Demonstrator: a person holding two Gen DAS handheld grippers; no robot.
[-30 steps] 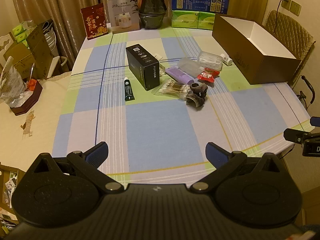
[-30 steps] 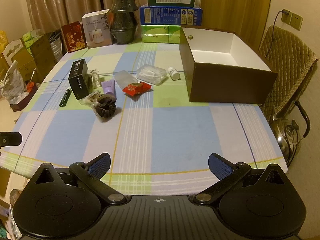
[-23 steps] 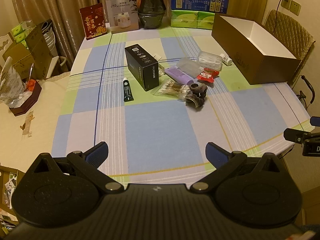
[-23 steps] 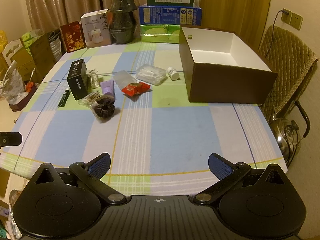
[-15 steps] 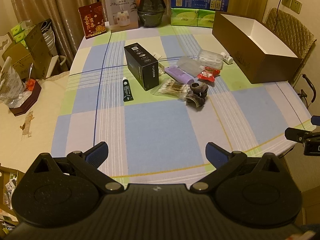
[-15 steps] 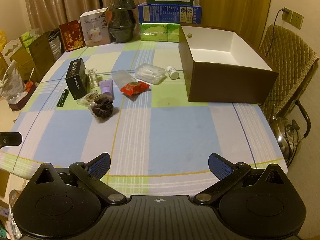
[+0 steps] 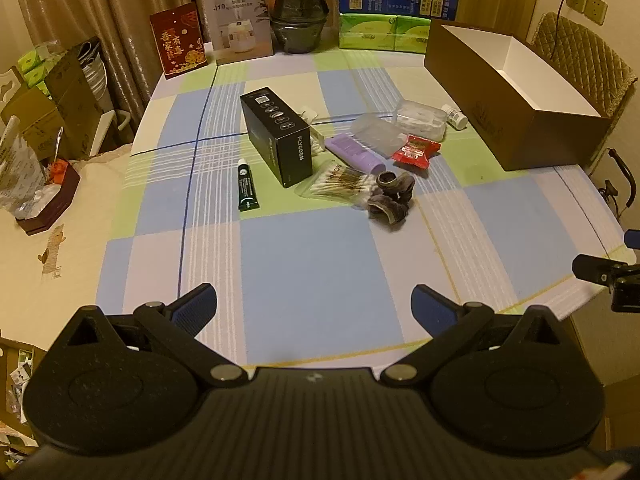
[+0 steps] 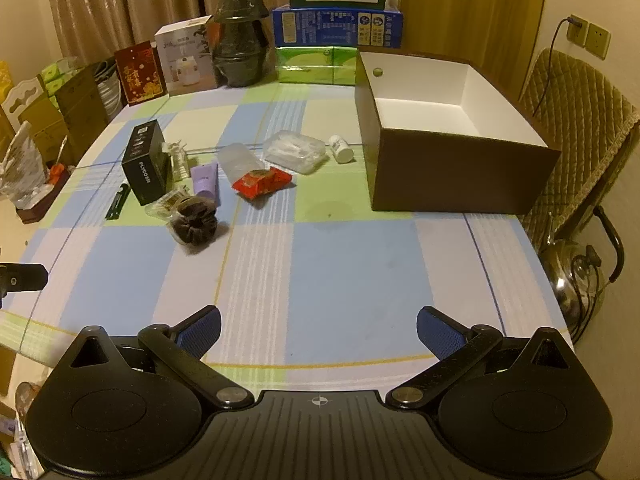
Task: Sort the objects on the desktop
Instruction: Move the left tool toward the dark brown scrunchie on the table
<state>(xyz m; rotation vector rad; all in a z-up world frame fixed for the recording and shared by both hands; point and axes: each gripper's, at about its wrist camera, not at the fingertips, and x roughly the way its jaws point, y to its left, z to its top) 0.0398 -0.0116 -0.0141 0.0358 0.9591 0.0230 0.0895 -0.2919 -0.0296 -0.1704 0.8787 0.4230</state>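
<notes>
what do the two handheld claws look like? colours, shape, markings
Both match. The left claw and right claw each have a matte black ribbed body, two round black side housings with triangular cutouts, and angled black link arms on silver pivot pins. The fingertips carry blue textured pads. A small crosshair mark sits mid-body on the right one. No cables, hands or sleeves visible.

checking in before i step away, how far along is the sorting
Nothing looks done: the brown box shows only bare white inside. Nothing is in hand; the left gripper and right gripper are open above the near table edge. Left: the black box, scrunchie, red packet and the rest.
</notes>
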